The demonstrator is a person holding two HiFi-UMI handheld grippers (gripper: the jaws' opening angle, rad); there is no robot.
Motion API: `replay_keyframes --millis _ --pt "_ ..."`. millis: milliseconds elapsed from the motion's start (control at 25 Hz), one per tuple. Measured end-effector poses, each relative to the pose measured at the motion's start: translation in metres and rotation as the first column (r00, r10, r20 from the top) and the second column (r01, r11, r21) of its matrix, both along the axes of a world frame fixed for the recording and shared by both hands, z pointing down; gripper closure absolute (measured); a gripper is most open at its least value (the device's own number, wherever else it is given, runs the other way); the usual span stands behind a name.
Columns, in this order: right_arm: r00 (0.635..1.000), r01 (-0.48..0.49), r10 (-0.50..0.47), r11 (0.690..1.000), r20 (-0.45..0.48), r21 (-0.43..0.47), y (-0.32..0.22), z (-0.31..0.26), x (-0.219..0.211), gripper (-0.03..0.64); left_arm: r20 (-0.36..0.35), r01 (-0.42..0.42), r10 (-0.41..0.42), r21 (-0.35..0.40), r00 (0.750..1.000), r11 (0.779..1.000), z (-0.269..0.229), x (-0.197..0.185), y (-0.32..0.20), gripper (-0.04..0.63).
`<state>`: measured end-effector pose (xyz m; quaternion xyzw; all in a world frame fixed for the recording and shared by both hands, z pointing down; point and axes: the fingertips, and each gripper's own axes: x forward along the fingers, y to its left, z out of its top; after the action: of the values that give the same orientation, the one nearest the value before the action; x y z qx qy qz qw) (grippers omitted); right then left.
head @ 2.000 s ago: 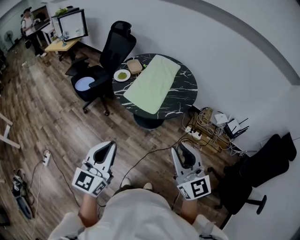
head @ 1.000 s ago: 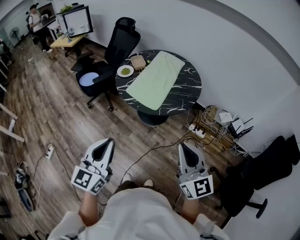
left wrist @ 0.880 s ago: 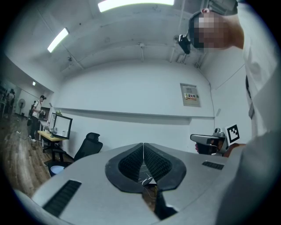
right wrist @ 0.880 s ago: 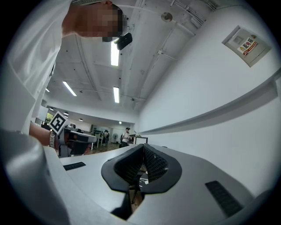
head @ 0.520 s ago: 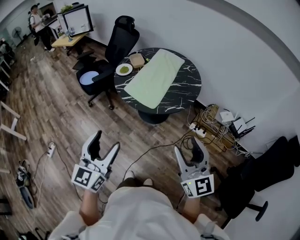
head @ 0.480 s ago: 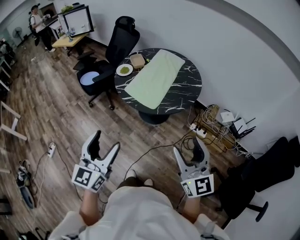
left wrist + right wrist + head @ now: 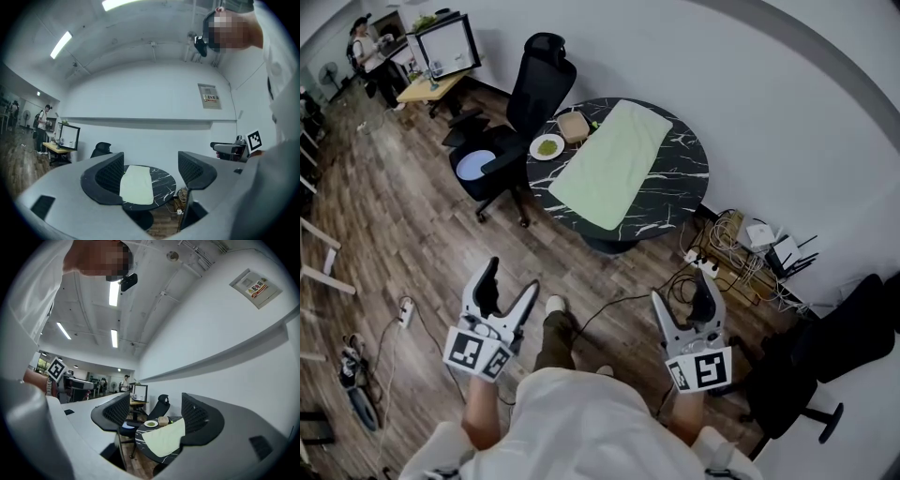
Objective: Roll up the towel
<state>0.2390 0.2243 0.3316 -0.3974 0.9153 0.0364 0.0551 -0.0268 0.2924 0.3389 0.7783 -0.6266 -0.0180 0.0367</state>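
Observation:
A pale green towel (image 7: pixel 611 161) lies flat across a round black marble table (image 7: pixel 675 192), also seen ahead as the towel (image 7: pixel 136 184) in the left gripper view and the towel (image 7: pixel 165 438) in the right gripper view. My left gripper (image 7: pixel 509 284) and right gripper (image 7: pixel 685 294) are held over the wooden floor, well short of the table. Both have just been opening and now stand open with nothing between the jaws.
A white plate with green food (image 7: pixel 547 146) and a brown box (image 7: pixel 573 126) sit at the table's left. A black office chair (image 7: pixel 514 112) stands beside it. Cables and power strips (image 7: pixel 741 253) lie by the wall. Another black chair (image 7: pixel 830 352) is at right. A person (image 7: pixel 367 52) stands far back.
Both grippers went from shut to open. The person has stepped forward, one foot now out in front, and the table sits slightly nearer in view.

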Motion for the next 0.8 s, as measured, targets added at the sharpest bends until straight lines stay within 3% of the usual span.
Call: replay_keyframes --millis 160,320,560,800 --pt "0.998 -0.056 0.056 0.998 -0.016 0.003 -0.041 0.009 -0.026 0.313 -0.002 -0.030 0.030 0.006 1.000 1.000 0.015 -0.037 -0.056 0.261" --pt "0.994 -0.097 0.096 0.995 -0.045 -0.006 -0.097 0.017 -0.079 0.313 -0.009 -0.088 0.088 -0.019 0.996 0.996 0.037 -0.088 -0.128 0.261" --pt "0.986 -0.153 0.150 0.988 -0.076 -0.028 -0.185 0.010 -0.169 0.313 -0.011 -0.229 0.229 -0.061 0.973 0.971 0.049 -0.154 -0.233 0.261" --pt "0.972 -0.221 0.213 0.972 -0.094 -0.076 -0.238 0.017 -0.209 0.313 -0.049 -0.316 0.312 -0.087 0.949 0.945 0.058 -0.190 -0.300 0.261"
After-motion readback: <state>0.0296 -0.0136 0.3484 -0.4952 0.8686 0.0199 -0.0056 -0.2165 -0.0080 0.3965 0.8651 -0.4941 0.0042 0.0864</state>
